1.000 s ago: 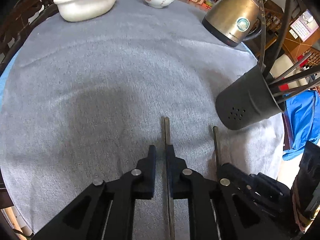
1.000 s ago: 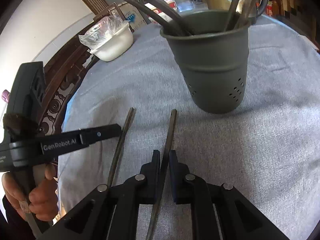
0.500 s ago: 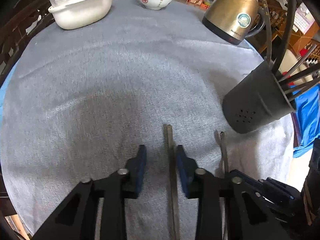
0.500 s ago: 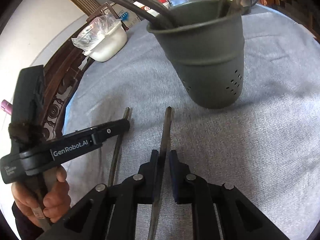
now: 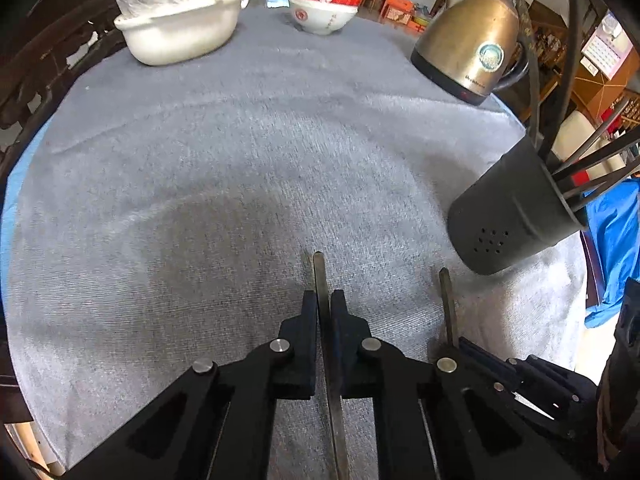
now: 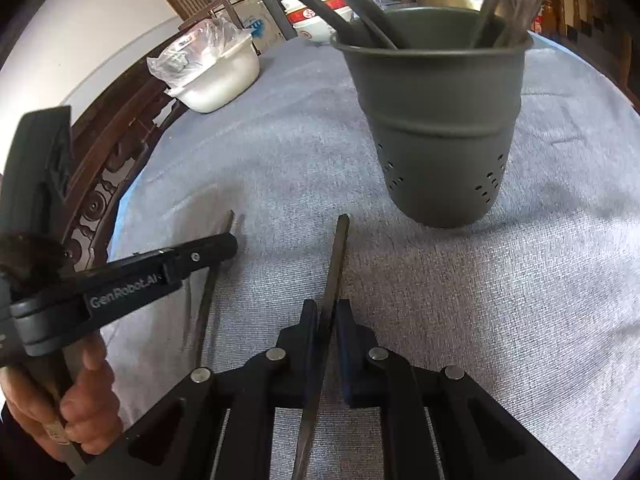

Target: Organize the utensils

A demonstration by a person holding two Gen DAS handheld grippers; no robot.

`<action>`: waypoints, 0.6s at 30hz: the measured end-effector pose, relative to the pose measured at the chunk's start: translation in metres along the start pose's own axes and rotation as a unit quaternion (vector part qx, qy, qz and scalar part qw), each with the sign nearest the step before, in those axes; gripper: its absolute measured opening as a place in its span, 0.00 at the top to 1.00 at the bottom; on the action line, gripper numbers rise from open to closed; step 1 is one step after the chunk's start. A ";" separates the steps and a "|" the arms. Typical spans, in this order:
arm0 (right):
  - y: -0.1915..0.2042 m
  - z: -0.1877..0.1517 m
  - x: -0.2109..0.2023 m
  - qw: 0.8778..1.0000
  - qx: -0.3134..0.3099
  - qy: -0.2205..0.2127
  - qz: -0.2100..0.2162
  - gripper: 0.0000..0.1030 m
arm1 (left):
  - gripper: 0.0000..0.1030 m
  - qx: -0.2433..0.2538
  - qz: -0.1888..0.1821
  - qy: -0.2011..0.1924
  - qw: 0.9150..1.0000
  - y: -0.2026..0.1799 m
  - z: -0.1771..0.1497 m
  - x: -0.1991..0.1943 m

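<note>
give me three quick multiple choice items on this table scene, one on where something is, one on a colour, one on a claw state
1. Where does the utensil holder stand relative to the right claw?
A. ahead of it on the grey cloth
B. behind the white basin
C. lying on its side by the kettle

2. What colour is the band around the stacked bowls?
A. blue
B. red
C. green

3. What is the left claw doing?
A. standing wide open over bare cloth
B. shut on a chopstick
C. gripping the kettle handle

Answers:
1. A, the right wrist view shows the holder upright on the cloth just past the claw tips.
2. B, a red band runs under the rim.
3. B, its jaws have just been closing and now press on the chopstick that runs between them.
</note>
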State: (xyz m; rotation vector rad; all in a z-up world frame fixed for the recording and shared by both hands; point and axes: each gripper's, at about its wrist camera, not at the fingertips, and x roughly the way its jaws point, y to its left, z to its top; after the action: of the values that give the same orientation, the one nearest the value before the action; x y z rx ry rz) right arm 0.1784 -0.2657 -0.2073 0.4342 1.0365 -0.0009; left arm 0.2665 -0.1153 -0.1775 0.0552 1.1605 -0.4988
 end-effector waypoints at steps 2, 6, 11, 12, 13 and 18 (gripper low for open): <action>-0.002 0.000 -0.003 1.000 0.005 -0.006 0.007 0.90 | 0.93 0.001 0.005 -0.010 1.000 -0.001 -0.001 -0.008; -0.001 0.002 -0.017 0.999 0.000 -0.031 0.020 0.92 | 0.93 0.003 0.020 -0.030 0.999 -0.002 -0.001 -0.026; 0.008 0.006 -0.037 0.997 -0.016 -0.063 0.039 0.92 | 0.94 0.006 0.035 -0.066 0.997 -0.006 0.000 -0.054; 0.010 0.006 -0.041 0.997 -0.020 -0.069 0.042 0.93 | 0.94 0.007 0.035 -0.075 0.997 -0.007 0.000 -0.061; 0.012 0.006 -0.045 0.996 -0.025 -0.076 0.045 0.93 | 0.95 0.007 0.035 -0.081 0.996 -0.007 0.000 -0.067; 0.023 0.007 -0.064 0.992 -0.045 -0.104 0.054 0.93 | 0.95 0.009 0.031 -0.102 0.994 -0.010 0.001 -0.090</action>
State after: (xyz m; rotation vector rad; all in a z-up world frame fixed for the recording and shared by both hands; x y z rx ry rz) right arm 0.1559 -0.2596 -0.1431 0.3983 0.8038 0.0951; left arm 0.2363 -0.0934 -0.0953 0.0553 0.9512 -0.4492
